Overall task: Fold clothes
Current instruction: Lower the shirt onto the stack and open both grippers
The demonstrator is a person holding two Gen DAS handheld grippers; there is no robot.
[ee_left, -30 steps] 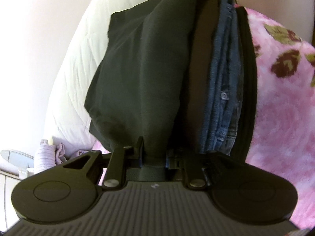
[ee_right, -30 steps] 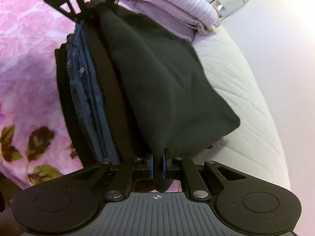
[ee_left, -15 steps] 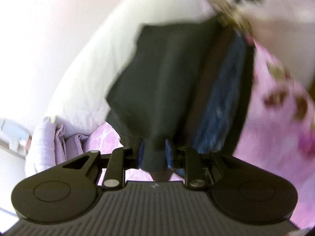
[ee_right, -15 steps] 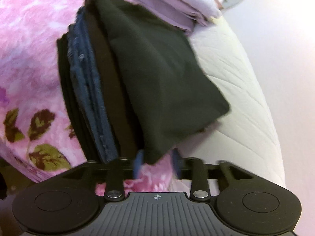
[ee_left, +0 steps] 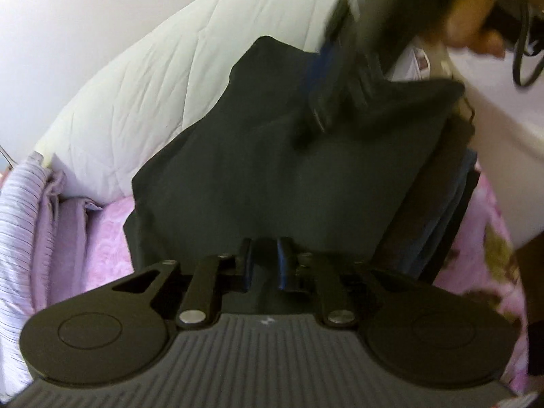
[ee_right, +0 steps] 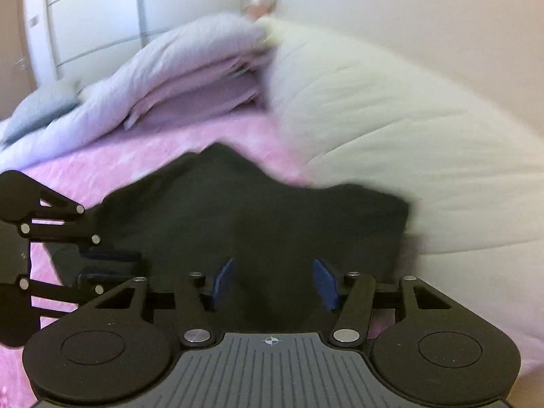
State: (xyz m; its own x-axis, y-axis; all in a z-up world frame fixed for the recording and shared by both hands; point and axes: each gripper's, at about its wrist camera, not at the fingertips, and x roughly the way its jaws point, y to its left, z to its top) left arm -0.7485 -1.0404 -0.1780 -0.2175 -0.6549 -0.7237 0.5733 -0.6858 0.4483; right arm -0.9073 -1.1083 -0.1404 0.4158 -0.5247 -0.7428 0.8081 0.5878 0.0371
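A folded black garment (ee_left: 272,176) lies on top of a stack of folded clothes (ee_left: 442,204), with brown, blue denim and black layers showing at its right side. My left gripper (ee_left: 265,261) is open at the garment's near edge, its jaws slightly apart with nothing between them. My right gripper (ee_right: 272,282) is open wide above the same black garment (ee_right: 238,224). It shows blurred at the top of the left wrist view (ee_left: 326,102). The left gripper shows at the left of the right wrist view (ee_right: 112,265).
The stack rests on a pink floral blanket (ee_left: 482,238). A white quilted duvet (ee_left: 153,78) lies behind it, with folded lilac bedding (ee_right: 176,78) beside. A white wardrobe (ee_right: 95,17) stands at the back.
Both grippers have opened and let go of the black garment, which now lies on the stack. The right gripper has swung around and pulled back; the left has shifted over the garment's edge.
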